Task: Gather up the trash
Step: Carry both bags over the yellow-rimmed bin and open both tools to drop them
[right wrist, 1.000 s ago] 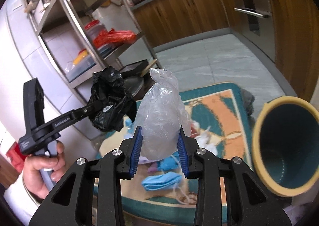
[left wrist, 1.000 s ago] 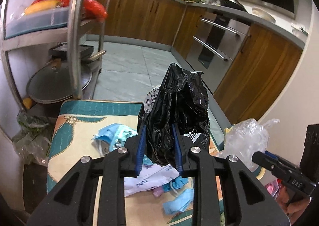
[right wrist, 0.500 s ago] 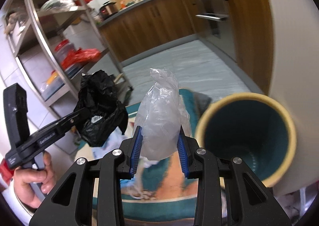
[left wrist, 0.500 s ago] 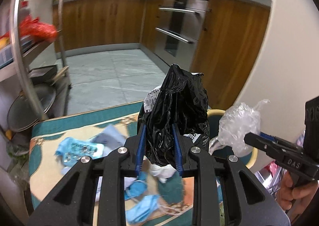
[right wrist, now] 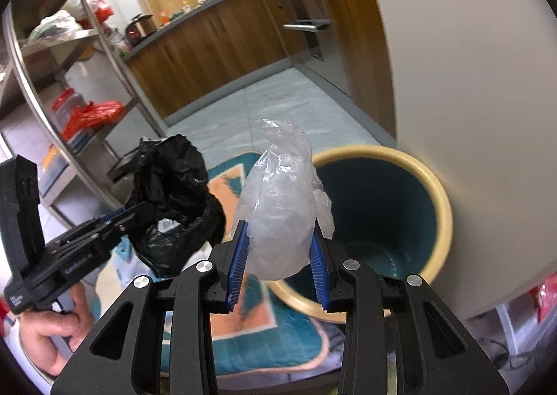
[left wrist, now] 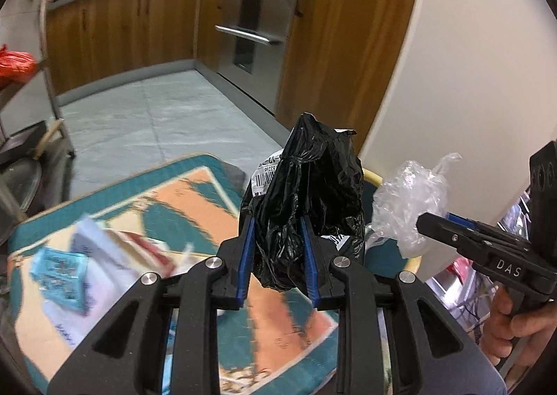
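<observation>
Now both bags hang near the bin point(right wrist: 442, 207).
Left gripper point(left wrist: 276, 255) squeezes the black bag point(left wrist: 310, 200); right gripper point(right wrist: 278, 255) squeezes the clear bag point(right wrist: 282, 214). Let go too soon, and either bag may miss and land on the mat point(left wrist: 195, 207).

Left claw point(left wrist: 276, 252) clamped shut, right claw point(right wrist: 278, 255) clamped, both angled downward

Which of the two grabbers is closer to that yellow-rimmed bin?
Right. The right gripper with its clear bag hangs at the bin rim; the left gripper holds the black bag farther off, over the mat.
</observation>
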